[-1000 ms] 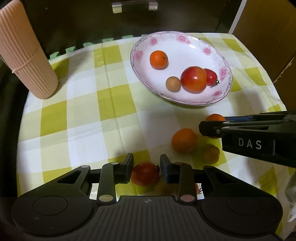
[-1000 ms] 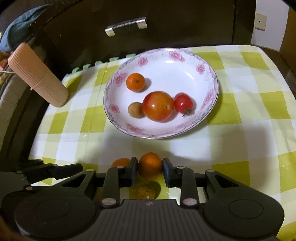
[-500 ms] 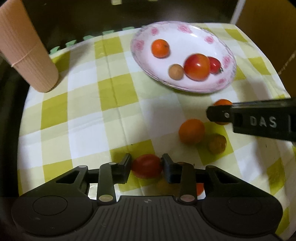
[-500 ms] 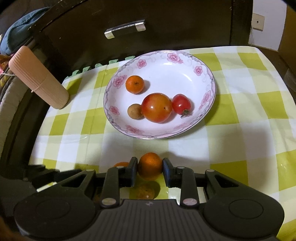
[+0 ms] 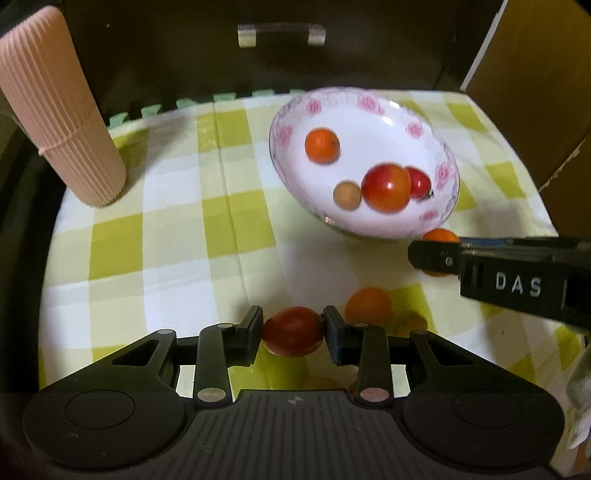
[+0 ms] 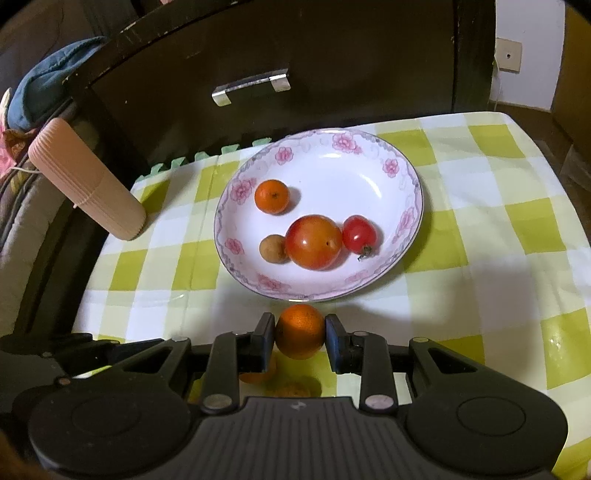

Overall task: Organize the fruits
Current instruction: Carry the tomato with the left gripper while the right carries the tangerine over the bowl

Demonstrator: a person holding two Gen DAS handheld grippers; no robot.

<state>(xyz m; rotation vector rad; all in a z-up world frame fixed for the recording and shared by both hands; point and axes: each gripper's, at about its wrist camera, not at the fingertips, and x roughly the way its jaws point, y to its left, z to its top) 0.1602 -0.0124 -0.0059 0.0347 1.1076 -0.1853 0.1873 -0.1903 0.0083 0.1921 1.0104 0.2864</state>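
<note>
A red tomato [image 5: 292, 330] sits between the pads of my left gripper [image 5: 293, 332], which is shut on it just above the checked cloth. My right gripper [image 6: 300, 334] is shut on a small orange [image 6: 300, 330]; from the left wrist it shows as a black bar [image 5: 428, 254] in front of the plate. The white flowered plate [image 6: 332, 173] holds an orange [image 6: 271, 196], a large tomato [image 6: 314, 242], a small tomato [image 6: 360, 234] and a brown fruit [image 6: 272, 249]. Another orange [image 5: 368, 306] and a brown fruit [image 5: 413, 325] lie loose on the cloth.
A pink ribbed cylinder [image 5: 62, 110] stands at the cloth's far left corner. Behind the table is a dark cabinet with a metal handle [image 5: 280, 34]. Brown cardboard [image 5: 535, 92] rises at the right. The cloth's left half [image 5: 166, 240] is bare.
Both grippers keep hold of their fruit. The tomato now fills the gap between the left pads more squarely. Both views have shifted only slightly.
</note>
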